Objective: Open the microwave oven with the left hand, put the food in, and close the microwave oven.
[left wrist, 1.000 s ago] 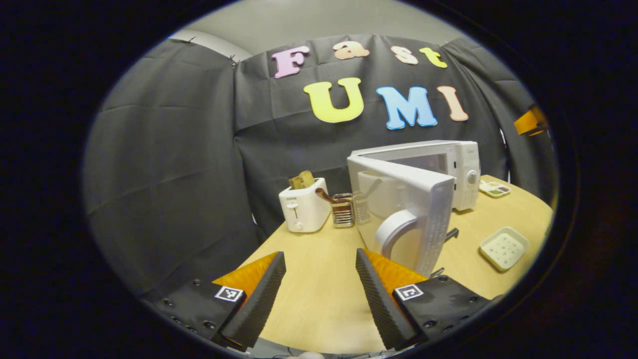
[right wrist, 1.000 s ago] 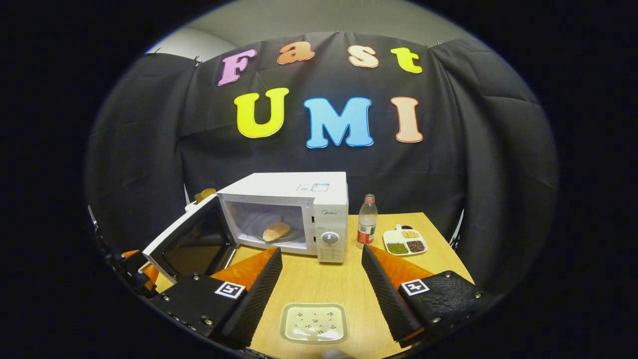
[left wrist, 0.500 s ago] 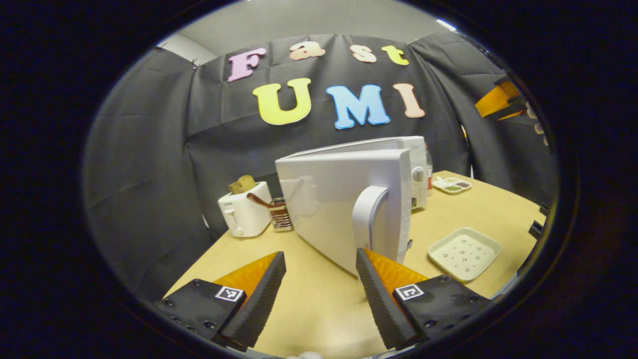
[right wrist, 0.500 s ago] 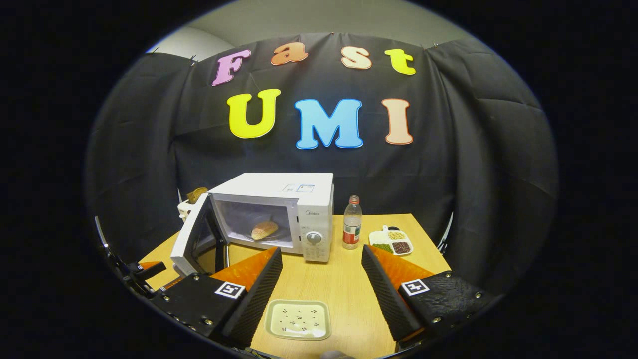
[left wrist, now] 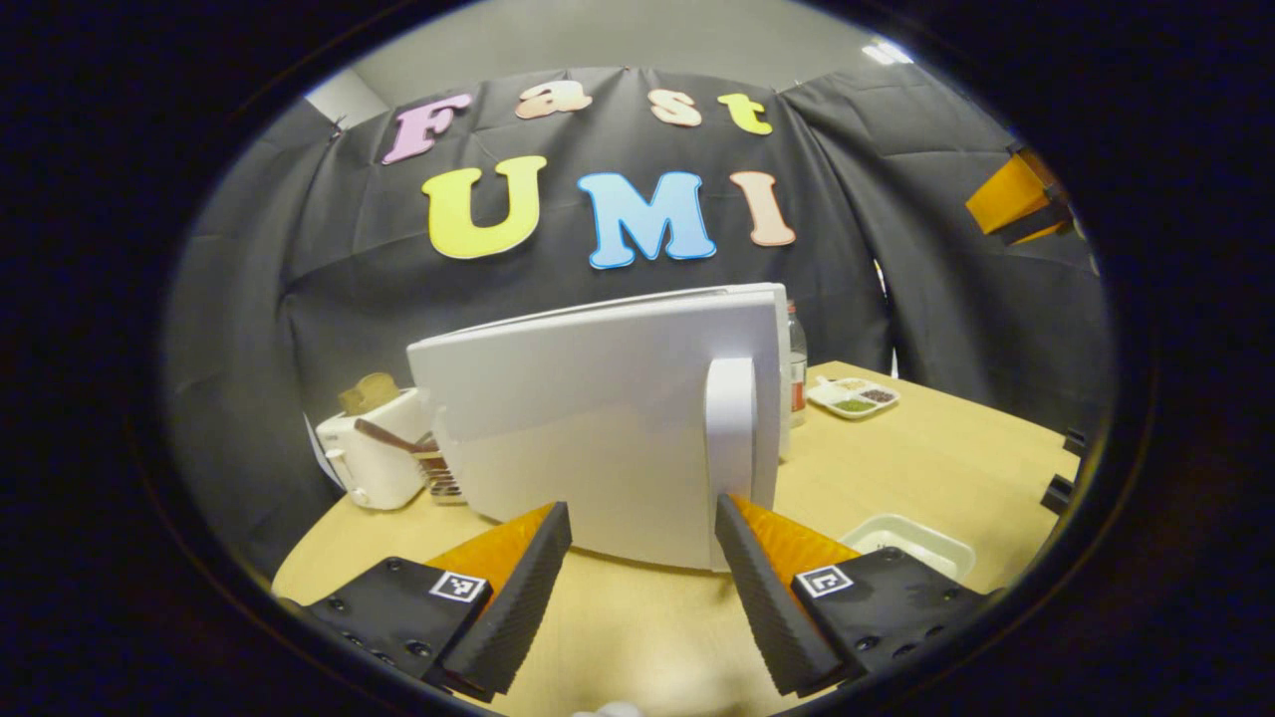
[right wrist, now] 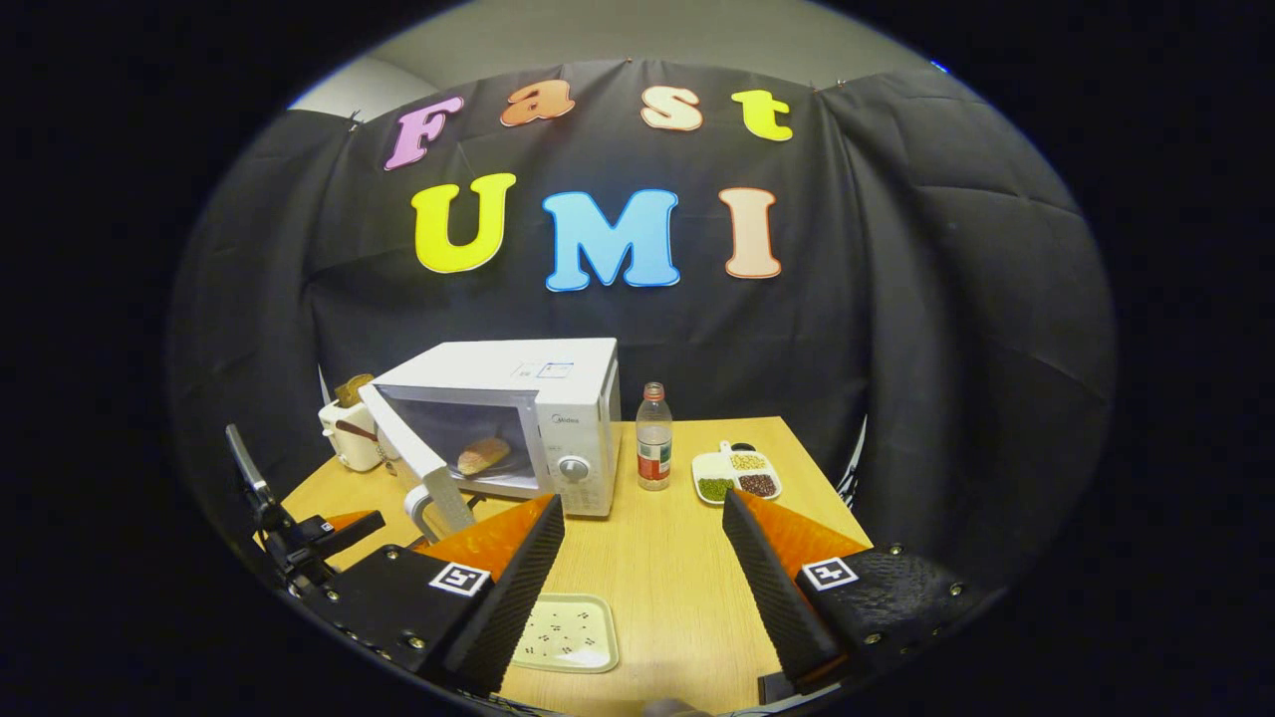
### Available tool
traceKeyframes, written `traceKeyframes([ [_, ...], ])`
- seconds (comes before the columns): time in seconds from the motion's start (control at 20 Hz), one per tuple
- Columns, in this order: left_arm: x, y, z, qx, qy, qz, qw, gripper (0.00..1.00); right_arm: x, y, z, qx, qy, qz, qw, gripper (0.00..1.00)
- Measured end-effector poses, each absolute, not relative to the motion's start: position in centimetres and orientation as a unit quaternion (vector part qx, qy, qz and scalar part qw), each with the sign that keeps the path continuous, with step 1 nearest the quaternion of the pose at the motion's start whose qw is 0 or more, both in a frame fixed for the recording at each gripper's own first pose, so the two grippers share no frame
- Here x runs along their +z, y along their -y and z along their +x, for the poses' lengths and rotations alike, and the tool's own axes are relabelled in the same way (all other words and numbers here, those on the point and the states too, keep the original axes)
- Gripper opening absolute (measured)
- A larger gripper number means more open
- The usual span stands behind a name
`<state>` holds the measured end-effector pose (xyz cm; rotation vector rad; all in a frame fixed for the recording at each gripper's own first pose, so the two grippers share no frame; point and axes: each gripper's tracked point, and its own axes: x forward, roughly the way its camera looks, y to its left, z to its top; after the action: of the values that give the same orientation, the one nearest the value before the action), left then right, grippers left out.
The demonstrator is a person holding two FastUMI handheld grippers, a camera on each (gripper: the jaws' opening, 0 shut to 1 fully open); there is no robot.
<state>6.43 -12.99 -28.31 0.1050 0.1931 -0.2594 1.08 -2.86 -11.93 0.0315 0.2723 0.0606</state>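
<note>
The left gripper (left wrist: 637, 578) is pointing level across the table (left wrist: 946, 458) with its fingers spread and nothing between them, its right finger lying just beside the bottom of the microwave door's (left wrist: 598, 428) handle (left wrist: 730, 428) at twelve o'clock. In the right gripper view, the right gripper (right wrist: 642, 578) is hanging spread and empty above the table, with the microwave (right wrist: 528, 408) at eleven o'clock. Its door is standing partly open, and the bread (right wrist: 483, 455) is lying inside, while an empty tray (right wrist: 566, 633) is sitting at six o'clock between the fingers.
</note>
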Motion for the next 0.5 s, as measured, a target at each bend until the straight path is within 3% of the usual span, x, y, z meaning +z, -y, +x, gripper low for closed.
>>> traceKeyframes([
  [0.05,-28.6,13.7,7.4,-0.132,-0.099,0.055,0.985,0.97,-11.8,3.2,1.4,0.026,-0.134,0.015,0.990,0.98],
  [0.3,-28.0,17.2,11.4,-0.150,-0.080,0.062,0.984,1.00,-11.3,4.9,2.6,0.005,-0.133,0.016,0.991,0.98],
  [0.35,-28.1,17.6,12.0,-0.148,-0.076,0.063,0.984,0.95,-11.2,5.2,2.7,0.000,-0.132,0.015,0.991,0.98],
  [0.5,-27.7,18.4,14.4,-0.141,-0.073,0.067,0.985,0.94,-11.1,6.0,3.0,-0.011,-0.132,0.006,0.991,0.98],
])
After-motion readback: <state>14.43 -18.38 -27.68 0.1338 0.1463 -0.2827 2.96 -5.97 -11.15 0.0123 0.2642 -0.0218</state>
